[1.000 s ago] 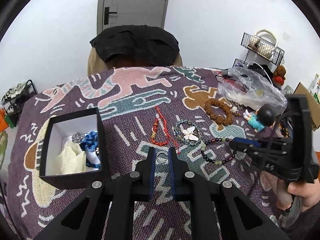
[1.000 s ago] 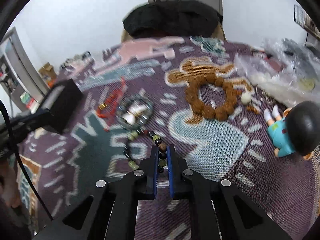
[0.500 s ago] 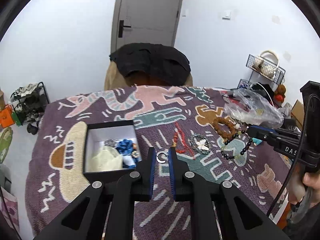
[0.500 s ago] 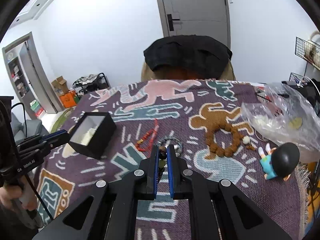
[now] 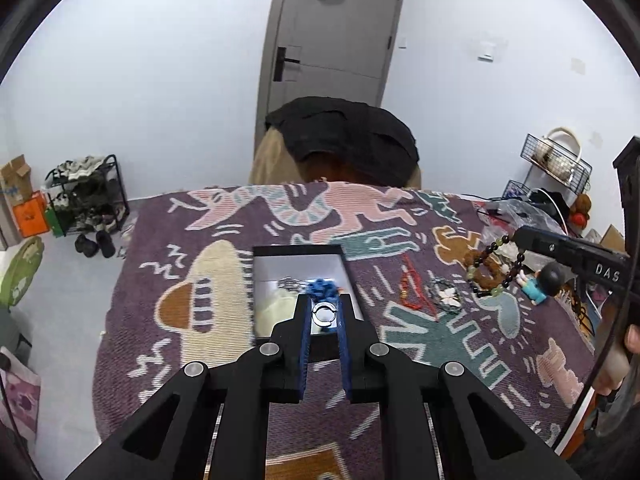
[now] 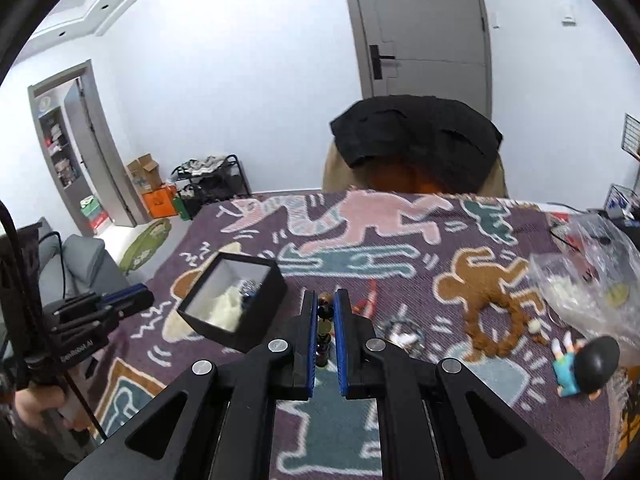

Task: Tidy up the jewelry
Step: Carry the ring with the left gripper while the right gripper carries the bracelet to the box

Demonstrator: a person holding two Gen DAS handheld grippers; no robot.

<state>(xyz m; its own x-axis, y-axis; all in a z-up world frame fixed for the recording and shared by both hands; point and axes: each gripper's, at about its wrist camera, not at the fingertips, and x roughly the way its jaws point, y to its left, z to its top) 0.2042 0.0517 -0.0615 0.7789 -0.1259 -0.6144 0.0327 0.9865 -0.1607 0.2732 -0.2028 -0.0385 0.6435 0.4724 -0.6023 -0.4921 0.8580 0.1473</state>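
Between the left gripper's (image 5: 323, 316) clamped pads sat a small silver ring (image 5: 322, 314), poised over the open black box (image 5: 298, 252). The right gripper (image 6: 325, 312) pinched a dark bead bracelet (image 5: 494, 266), dangling clear of the patterned cloth (image 5: 460, 344). Both were mid-carry; next, probably, releasing each inside the box.

**Around my workspace**

A patterned purple blanket (image 5: 248, 224) covers the surface in front of me. Beyond its far edge a black garment (image 5: 344, 136) drapes over a chair, with a grey door (image 5: 332, 28) behind it. A toy figure (image 6: 582, 364) lies on the blanket to my right, near a clear plastic bag (image 6: 588, 280). A shoe rack (image 5: 86, 200) stands by the left wall, an orange box (image 5: 30, 214) beside it.
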